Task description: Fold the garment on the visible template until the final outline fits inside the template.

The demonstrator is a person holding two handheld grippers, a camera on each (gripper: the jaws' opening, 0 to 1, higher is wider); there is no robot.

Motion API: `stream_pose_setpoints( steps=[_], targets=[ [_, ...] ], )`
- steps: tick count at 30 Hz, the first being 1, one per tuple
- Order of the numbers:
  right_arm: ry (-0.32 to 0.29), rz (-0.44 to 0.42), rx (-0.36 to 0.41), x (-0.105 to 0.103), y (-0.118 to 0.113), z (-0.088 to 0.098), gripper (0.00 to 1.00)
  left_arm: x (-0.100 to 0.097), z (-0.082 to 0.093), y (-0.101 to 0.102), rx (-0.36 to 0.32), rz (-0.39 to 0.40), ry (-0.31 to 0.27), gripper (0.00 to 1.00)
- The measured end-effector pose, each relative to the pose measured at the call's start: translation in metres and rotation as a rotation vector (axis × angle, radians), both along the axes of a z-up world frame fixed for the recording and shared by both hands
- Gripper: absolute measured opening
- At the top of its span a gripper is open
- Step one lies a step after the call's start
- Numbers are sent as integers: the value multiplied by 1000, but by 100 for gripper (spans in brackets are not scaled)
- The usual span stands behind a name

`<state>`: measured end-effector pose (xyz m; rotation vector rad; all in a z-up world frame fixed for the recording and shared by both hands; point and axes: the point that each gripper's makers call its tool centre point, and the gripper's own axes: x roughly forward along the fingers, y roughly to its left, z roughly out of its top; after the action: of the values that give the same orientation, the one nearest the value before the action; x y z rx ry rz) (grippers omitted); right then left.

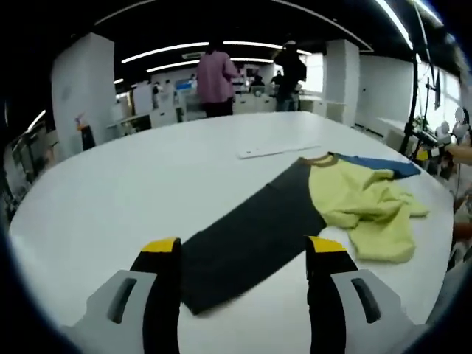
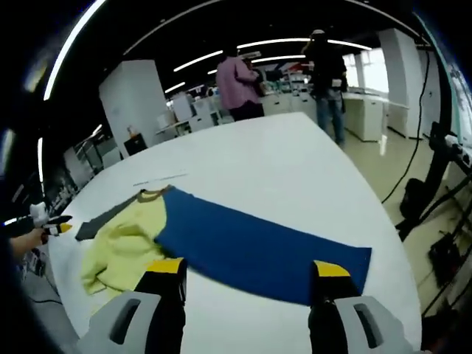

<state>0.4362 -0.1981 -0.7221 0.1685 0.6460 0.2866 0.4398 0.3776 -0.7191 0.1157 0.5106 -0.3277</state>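
A garment lies spread on the white table (image 1: 147, 184). Its crumpled yellow body (image 1: 361, 199) sits between a long dark grey panel (image 1: 251, 236) and a blue panel (image 1: 383, 166). My left gripper (image 1: 243, 247) is open above the near end of the grey panel, holding nothing. In the right gripper view the blue panel (image 2: 258, 247) stretches across the front, with the yellow body (image 2: 125, 243) and grey panel (image 2: 103, 217) beyond it. My right gripper (image 2: 248, 269) is open over the blue panel's near edge, holding nothing. The left gripper (image 2: 48, 225) shows small at the far left.
A thin white strip (image 1: 276, 150) lies on the table behind the garment's collar. The table's rounded edge (image 2: 383, 214) runs close past the blue panel's end. Cables and a stand (image 2: 435, 192) are on the floor to the right. People (image 1: 214, 77) stand at benches far behind.
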Motion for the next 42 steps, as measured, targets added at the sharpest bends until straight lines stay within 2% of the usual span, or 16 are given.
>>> stream_pose_setpoints(
  steps=[3,6,11,15,20,29,34,42],
  targets=[
    [-3,42,9,-6,14,1,67,-7,-3,-14,-13,-40,7,67],
    [-2,95,23,-12,31,2,67,-14,-3,-33,-63,-76,0,68],
    [3,221,29,-29,66,1,68,-26,-9,-59,-49,-176,-3,67],
    [18,304,47,-43,90,-3,70,-29,-17,-68,-70,-221,6,65],
    [38,416,40,-64,120,-12,69,-38,-30,-82,-48,-285,28,62],
    [78,516,24,-87,150,-38,63,-42,-52,-101,-44,-349,64,53],
    [91,547,17,-92,156,-51,57,-40,-57,-112,-77,-381,63,48],
    [99,585,-14,-106,169,-64,45,-41,-70,-123,-64,-401,87,40]
  ],
)
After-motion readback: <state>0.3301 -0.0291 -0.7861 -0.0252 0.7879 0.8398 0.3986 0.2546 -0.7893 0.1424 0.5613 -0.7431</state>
